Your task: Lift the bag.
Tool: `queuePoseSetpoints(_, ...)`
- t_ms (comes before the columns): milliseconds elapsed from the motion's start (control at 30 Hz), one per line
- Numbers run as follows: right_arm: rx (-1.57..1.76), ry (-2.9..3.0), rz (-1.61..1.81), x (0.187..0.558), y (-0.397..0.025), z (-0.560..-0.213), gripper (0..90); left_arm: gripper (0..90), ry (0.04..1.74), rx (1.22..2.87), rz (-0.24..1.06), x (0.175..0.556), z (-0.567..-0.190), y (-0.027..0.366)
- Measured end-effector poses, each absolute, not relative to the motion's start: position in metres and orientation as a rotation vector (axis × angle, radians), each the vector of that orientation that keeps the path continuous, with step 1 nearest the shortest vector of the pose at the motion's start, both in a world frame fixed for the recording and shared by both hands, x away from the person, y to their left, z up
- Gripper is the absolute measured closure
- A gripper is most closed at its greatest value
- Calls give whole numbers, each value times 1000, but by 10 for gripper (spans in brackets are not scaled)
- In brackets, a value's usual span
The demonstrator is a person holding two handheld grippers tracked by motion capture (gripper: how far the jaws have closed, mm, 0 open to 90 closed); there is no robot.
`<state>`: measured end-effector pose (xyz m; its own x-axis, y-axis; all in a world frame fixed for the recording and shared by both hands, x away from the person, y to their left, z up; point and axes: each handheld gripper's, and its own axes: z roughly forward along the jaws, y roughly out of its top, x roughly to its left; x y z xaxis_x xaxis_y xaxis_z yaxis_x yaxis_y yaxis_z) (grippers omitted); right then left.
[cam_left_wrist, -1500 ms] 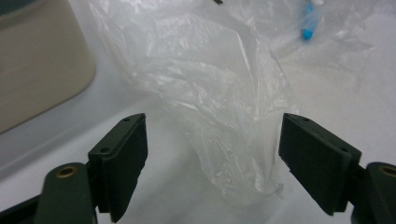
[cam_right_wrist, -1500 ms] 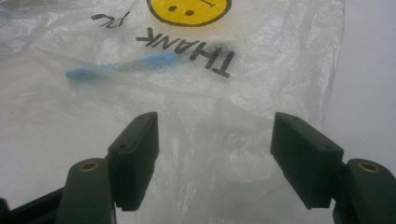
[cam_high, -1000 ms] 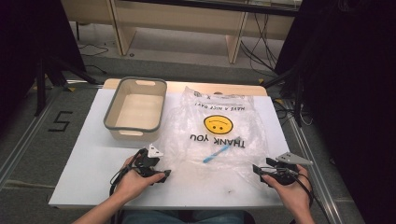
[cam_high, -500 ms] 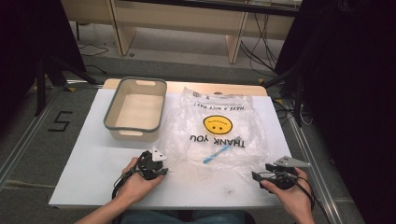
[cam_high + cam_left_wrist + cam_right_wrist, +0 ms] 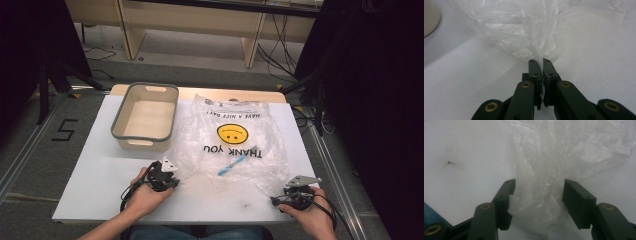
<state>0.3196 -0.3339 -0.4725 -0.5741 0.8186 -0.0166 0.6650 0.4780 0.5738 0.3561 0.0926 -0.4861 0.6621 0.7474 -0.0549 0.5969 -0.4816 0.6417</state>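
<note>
A clear plastic bag [image 5: 231, 145] with a yellow smiley and "THANK YOU" print lies flat on the white table [image 5: 100, 170]. A thin blue stick-like item [image 5: 236, 162] lies inside it. At the bag's near left corner my left gripper [image 5: 171, 182] is shut on a pinch of the film [image 5: 541, 53], which bunches up from between the jaws. My right gripper [image 5: 278, 200] sits at the bag's near right corner. Its jaws stand open on either side of a crumpled fold of the bag [image 5: 541, 195].
A beige bin with a grey rim [image 5: 145, 117] stands empty at the far left of the table, just left of the bag. The table's near edge runs close under both hands. A small dark mark [image 5: 449, 163] shows on the table surface.
My right gripper has drawn back a little toward the table's near edge. The left gripper has barely moved and stays at the bag's corner.
</note>
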Motion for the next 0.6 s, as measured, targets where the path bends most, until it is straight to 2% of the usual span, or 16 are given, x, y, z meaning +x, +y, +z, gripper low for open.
queuePoseSetpoints(100, 1269, 2425, 747, 321, -337, -471, 593, 881, 1018, 2238, 303, 356, -486, 94)
queuePoseSetpoints(133, 1269, 2425, 747, 321, -337, -471, 593, 881, 1011, 2239, 301, 357, -486, 95)
queuePoseSetpoints(167, 1280, 2425, 744, 322, -338, -471, 668, 884, 1009, 2236, 296, 357, -487, 95)
queuePoseSetpoints(200, 1280, 2425, 744, 322, -338, -471, 668, 884, 1003, 2238, 287, 358, -487, 96)
queuePoseSetpoints(333, 1299, 2416, 753, 324, -342, -471, 780, 885, 999, 2222, 246, 361, -487, 99)
queuePoseSetpoints(367, 1310, 2417, 760, 325, -343, -470, 848, 886, 999, 2217, 232, 361, -487, 99)
queuePoseSetpoints(600, 1324, 2408, 788, 325, -343, -469, 893, 887, 946, 2192, 284, 359, -479, 100)
